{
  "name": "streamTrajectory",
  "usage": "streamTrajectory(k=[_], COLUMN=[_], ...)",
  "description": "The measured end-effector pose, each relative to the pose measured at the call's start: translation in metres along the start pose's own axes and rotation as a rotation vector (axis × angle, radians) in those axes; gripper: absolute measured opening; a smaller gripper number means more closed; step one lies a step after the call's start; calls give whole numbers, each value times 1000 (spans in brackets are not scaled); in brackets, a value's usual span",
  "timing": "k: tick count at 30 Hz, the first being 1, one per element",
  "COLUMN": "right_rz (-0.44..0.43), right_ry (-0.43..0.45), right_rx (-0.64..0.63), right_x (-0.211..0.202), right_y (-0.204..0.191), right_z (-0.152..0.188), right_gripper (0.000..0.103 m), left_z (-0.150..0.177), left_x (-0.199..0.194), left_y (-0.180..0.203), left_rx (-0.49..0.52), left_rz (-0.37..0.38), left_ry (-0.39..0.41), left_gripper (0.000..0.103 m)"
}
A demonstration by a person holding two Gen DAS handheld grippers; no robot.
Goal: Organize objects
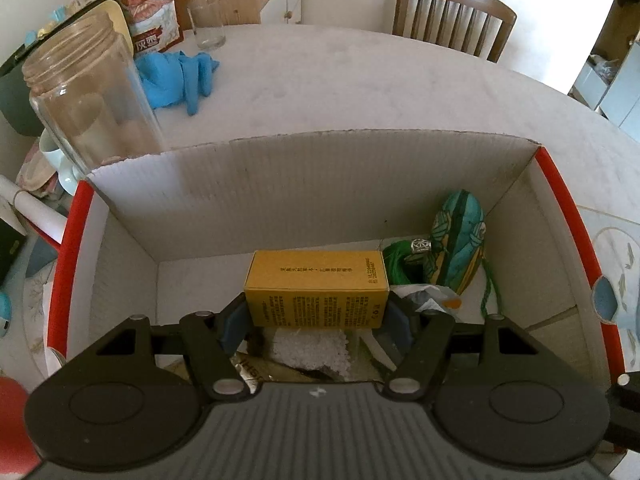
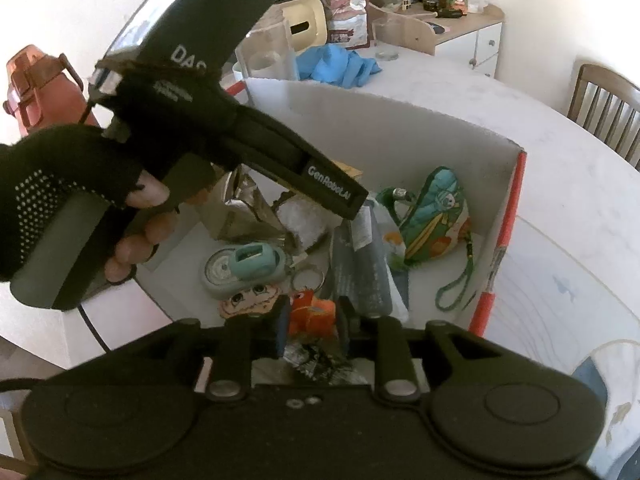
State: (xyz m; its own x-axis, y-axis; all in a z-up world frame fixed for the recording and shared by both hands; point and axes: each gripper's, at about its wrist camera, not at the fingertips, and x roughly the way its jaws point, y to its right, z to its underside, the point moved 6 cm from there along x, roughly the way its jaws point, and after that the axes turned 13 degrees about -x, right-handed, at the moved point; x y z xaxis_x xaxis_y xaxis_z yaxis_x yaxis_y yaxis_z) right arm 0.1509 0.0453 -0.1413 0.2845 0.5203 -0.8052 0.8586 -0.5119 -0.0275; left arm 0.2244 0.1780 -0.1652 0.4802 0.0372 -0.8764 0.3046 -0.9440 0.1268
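The near end of the yellow box (image 1: pixel 316 288) was covered by the left gripper (image 1: pixel 316 322), and whether the blue pads (image 1: pixel 234 326) pressed on it could not be told. Below the box, a white lump (image 1: pixel 310 350) and a foil packet (image 1: pixel 256 368) were largely hidden behind the gripper body. In the right wrist view, the orange toy (image 2: pixel 314 316) between the right gripper's fingers (image 2: pixel 282 330) was half hidden, and contact could not be judged. Much of the carton (image 2: pixel 400 128) was blocked by the left gripper's body (image 2: pixel 240 136) and the gloved hand (image 2: pixel 60 200). Print on the box was too small to read. The red bottle (image 2: pixel 36 88) was cut off at the picture's edge.
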Motion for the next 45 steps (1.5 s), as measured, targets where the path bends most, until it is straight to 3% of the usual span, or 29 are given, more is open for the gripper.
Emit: streamTrajectory(k=[12, 24, 31, 33, 37, 43, 45], right_rz=[8, 26, 45, 48, 53, 65, 71], right_ry=[56, 138, 182, 189, 207, 236, 254], right_rx=[38, 63, 70, 72, 76, 81, 80], right_x=[-23, -56, -76, -80, -89, -100, -106], right_y=[5, 7, 10, 10, 9, 9, 8], right_z=[-2, -6, -6, -5, -1, 2, 2], right_gripper=[35, 44, 54, 56, 63, 72, 76], left_z=[8, 24, 36, 40, 50, 60, 63], left_x=[-27, -99, -132, -139, -151, -163, -167], left_y=[-5, 3, 3, 2, 0, -3, -4], left_rx=[-36, -50, -63, -68, -93, -118, -124], left_rz=[15, 69, 90, 95, 110, 96, 80], left_ry=[72, 212, 280, 292, 301, 317, 324], left_gripper=[71, 71, 71, 77, 78, 78, 84])
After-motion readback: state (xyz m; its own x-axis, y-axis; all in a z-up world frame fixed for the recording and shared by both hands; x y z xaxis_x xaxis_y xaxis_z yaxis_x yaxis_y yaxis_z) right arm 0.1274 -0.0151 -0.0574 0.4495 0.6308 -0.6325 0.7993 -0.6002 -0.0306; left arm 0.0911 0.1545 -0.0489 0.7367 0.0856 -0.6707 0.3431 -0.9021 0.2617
